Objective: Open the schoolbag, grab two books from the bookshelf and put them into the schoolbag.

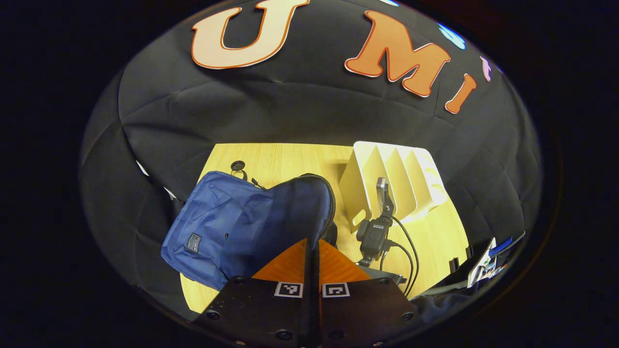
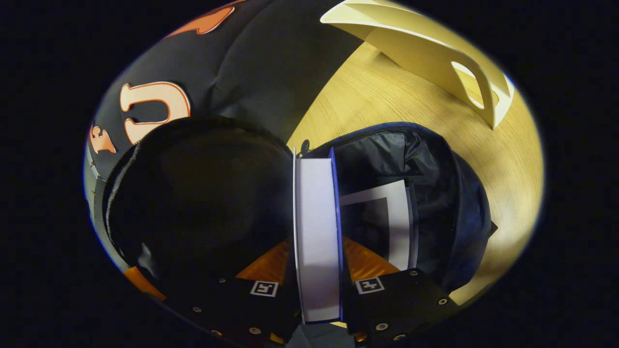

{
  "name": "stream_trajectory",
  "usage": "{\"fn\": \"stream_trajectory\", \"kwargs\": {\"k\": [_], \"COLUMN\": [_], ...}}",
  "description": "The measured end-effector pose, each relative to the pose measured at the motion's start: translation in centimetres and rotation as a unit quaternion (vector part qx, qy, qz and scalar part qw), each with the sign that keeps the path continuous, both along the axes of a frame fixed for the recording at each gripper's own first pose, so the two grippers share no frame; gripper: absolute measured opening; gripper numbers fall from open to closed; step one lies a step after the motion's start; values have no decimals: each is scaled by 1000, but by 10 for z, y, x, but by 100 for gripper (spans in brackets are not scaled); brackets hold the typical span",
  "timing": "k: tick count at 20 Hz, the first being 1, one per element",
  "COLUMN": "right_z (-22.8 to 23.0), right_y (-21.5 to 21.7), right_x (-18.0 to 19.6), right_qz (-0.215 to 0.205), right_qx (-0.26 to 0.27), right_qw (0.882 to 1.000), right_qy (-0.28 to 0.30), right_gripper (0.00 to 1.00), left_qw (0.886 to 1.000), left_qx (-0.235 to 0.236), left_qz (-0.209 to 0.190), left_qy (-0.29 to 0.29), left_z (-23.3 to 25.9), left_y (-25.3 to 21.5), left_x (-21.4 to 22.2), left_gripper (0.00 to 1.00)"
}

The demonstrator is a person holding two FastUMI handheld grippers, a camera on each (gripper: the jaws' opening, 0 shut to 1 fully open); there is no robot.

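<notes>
A: What has the right gripper (image 2: 316, 270) got?

B: Its fingers pinch a book (image 2: 316, 232) on edge, poised over the open schoolbag (image 2: 435, 193), where another book (image 2: 387, 222) already lies at 3 o'clock of it.

A: And the left gripper (image 1: 312, 261)?

B: Pressed together on the schoolbag's raised rim (image 1: 314, 193). The bookshelf (image 1: 391, 179) stands at 1 o'clock on the surface (image 1: 290, 159), the other gripper (image 1: 377, 227) in front of it.

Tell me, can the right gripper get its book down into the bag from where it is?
Probably yes. The right gripper holds the book edge-on just over the bag's open mouth, and the left gripper pinches the flap up. Another book already inside leaves room beside it.
</notes>
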State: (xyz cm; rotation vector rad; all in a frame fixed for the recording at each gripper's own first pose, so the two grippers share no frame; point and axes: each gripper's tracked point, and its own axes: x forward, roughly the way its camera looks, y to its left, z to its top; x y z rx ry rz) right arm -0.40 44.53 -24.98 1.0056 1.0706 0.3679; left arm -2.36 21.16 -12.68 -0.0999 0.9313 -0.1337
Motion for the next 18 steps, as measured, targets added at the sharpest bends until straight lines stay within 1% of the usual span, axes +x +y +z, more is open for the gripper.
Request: {"fn": "stream_trajectory", "kwargs": {"k": [1, 2, 4, 5, 6, 8, 10, 12, 14, 16, 18], "right_z": [-7, -9, -11, -6, -1, 9, 20, 27, 39, 54, 67], "right_y": [-1, -3, -12, -16, -23, -42, -67, -103, -138, -171, -203], "right_x": [-4, -10, -19, -20, -24, -25, -17, -15, -14, -5, 2], "right_qz": [7, 16, 36, 41, 46, 47, 43, 51, 48, 39, 29], "right_qx": [-7, -18, -46, -49, -58, -69, -88, -123, -152, -186, -223], "right_qw": [1000, 999, 998, 998, 997, 996, 995, 991, 986, 978, 966], "right_qy": [18, 33, 33, 28, 30, 29, 5, -21, -51, -88, -125], "right_gripper": [48, 57, 64, 68, 76, 85, 87, 87, 87, 87, 87], "left_qw": [1000, 1000, 1000, 1000, 1000, 1000, 1000, 999, 999, 1000, 1000], "left_qx": [0, -1, -2, -3, -4, -5, -6, -8, -5, 0, 6], "left_qz": [3, 7, 14, 15, 19, 24, 27, 30, 31, 29, 30], "left_qy": [-2, -3, -7, -8, -9, -11, -11, -8, -8, -6, -2], "left_z": [0, 1, 2, 4, 3, 3, 4, 2, -1, -5, -9], "left_y": [4, 7, 13, 15, 17, 19, 20, 17, 15, 12, 8], "left_x": [1, 0, 1, 2, 2, 3, 3, 2, 3, 2, 2], "left_gripper": [0, 0, 0, 1, 1, 0, 1, 1, 0, 0, 0]}}
